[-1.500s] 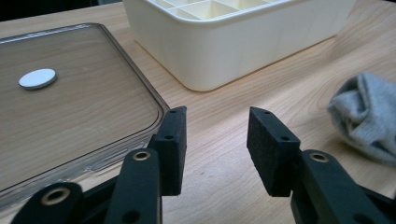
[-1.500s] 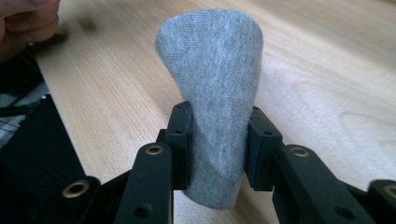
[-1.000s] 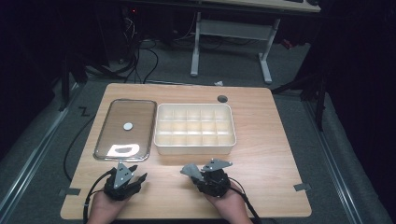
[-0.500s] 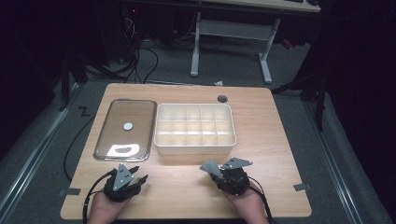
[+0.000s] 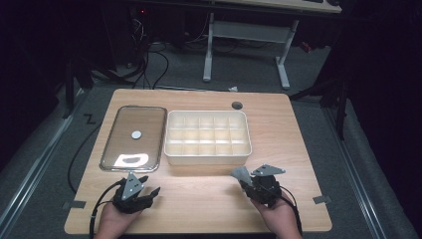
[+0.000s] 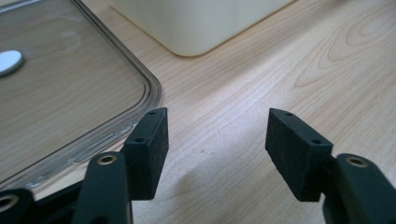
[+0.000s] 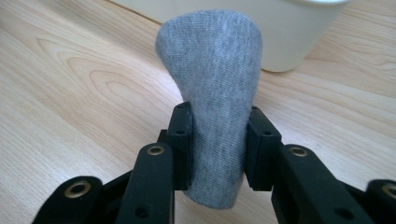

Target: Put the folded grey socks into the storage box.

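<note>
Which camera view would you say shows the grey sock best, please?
The right gripper view: the grey sock stands close up, clamped between the right hand-held gripper, its knit plain. The high view shows it as a small grey tip. The left gripper view looks elsewhere.

Both grippers were black, with brass-ringed screw holes, square foam-faced jaws, grey three-cornered top plates and trailing black cables.

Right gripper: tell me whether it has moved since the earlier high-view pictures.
Yes. The right gripper, shut on the grey sock, has shifted rightward along the divided bin's near wall.
</note>
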A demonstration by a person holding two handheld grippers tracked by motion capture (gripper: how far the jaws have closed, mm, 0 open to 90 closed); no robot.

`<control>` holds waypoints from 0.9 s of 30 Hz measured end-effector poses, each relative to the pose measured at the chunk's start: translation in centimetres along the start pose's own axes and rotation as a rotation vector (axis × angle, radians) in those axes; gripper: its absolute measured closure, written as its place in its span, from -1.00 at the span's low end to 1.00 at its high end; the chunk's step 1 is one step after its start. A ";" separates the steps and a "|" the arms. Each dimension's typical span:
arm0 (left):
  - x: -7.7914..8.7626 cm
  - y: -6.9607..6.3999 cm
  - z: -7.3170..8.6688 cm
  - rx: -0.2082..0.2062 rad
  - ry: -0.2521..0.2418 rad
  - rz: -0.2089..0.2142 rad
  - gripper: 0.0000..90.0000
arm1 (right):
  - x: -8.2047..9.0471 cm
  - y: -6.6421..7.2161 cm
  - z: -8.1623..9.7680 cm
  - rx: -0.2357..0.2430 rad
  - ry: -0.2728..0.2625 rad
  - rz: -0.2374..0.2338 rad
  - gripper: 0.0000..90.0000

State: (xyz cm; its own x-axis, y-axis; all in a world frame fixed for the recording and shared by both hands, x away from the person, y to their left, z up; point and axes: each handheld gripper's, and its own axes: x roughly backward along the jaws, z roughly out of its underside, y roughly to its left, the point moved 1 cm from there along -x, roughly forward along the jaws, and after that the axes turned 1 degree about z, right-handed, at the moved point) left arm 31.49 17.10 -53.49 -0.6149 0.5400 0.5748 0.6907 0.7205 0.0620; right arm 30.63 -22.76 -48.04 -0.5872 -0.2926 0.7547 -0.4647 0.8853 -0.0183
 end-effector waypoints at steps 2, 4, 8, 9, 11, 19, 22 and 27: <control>0.1 -0.1 0.0 0.000 0.000 -0.001 -0.14 | 0.0 -0.1 -0.1 0.002 0.021 0.018 0.53; 0.3 -0.1 0.2 0.007 -0.008 0.000 -0.14 | 0.0 -0.2 -0.3 0.019 0.037 0.038 0.54; 0.0 -0.3 0.3 -0.021 0.013 -0.002 -0.18 | 0.2 -0.6 -0.7 0.037 0.049 0.047 0.54; 0.1 -0.3 0.2 -0.019 0.006 -0.004 -0.20 | 0.3 -0.7 -0.8 0.035 0.048 0.043 0.54; 0.1 -0.3 0.1 -0.007 -0.007 -0.004 -0.20 | 0.6 -1.2 -1.1 0.024 0.046 0.033 0.54; -0.1 -0.5 0.3 -0.010 0.017 0.005 -0.15 | 1.7 -2.7 -2.3 0.009 0.020 0.063 0.54; -0.3 -0.4 0.4 -0.001 0.035 0.008 -0.15 | 1.8 -3.0 -2.7 0.000 0.026 0.056 0.54; 0.1 -0.3 0.3 0.017 0.009 0.006 -0.15 | 2.0 -3.4 -3.5 0.001 0.037 0.051 0.53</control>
State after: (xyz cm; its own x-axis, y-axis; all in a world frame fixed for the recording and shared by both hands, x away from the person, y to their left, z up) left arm 31.15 17.06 -53.69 -0.6068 0.5406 0.5827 0.6880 0.7243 0.0446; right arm 33.35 -25.04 -44.12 -0.5855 -0.2337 0.7763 -0.4357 0.8982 -0.0583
